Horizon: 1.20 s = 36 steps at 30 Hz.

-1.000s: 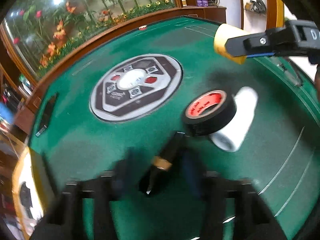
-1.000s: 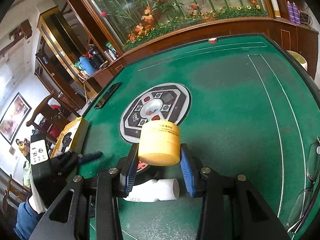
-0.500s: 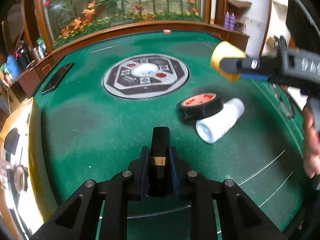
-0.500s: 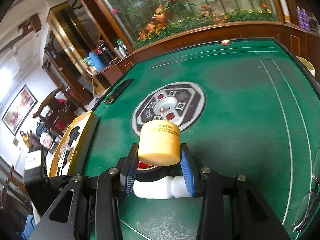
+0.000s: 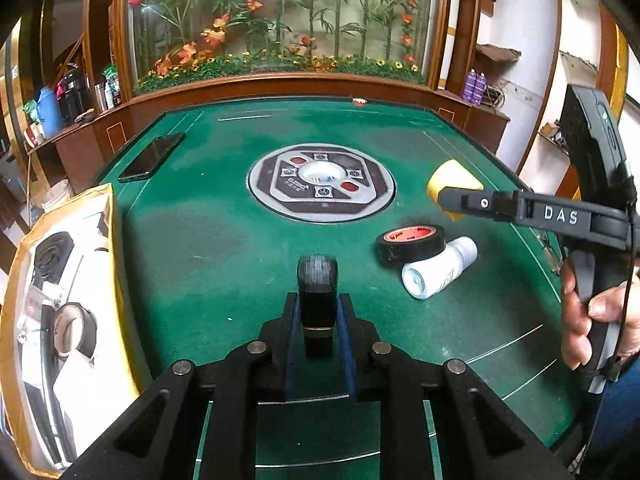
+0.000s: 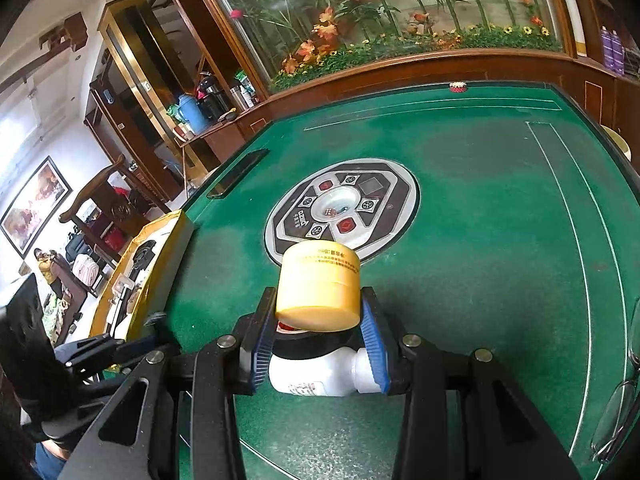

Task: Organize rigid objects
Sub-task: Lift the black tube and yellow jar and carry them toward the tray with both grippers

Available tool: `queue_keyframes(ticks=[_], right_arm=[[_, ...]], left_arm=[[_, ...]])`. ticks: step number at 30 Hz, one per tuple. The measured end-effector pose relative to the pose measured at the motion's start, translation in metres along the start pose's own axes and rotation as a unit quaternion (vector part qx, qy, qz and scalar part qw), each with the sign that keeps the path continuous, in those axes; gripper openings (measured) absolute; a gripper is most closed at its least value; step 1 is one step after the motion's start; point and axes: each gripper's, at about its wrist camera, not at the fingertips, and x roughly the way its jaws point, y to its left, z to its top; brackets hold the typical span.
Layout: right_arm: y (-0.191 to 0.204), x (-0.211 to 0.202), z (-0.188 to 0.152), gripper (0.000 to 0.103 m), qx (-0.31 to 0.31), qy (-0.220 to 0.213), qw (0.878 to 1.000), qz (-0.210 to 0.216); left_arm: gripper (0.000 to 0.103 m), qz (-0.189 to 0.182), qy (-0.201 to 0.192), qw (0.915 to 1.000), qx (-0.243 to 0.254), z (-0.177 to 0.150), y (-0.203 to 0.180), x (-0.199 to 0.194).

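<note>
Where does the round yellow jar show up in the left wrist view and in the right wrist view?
Left wrist view: the round yellow jar is right of centre, partly hidden behind the right gripper's black finger, above the black tape roll.
Right wrist view: the jar sits at centre, clamped in the right gripper.
Shared landmark: the round grey control panel in the green table's middle.
</note>
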Motion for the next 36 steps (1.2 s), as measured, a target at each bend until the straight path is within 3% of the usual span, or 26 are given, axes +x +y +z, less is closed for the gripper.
queue_keyframes(ticks=[36], right_arm=[[-0.001,0.006,0.000,0.039,-0.001,0.003,1.000,0.000]], left_arm=[[0.018,-0.010,-0.033,0.9990,-0.029,0.009,0.016,-0.023]])
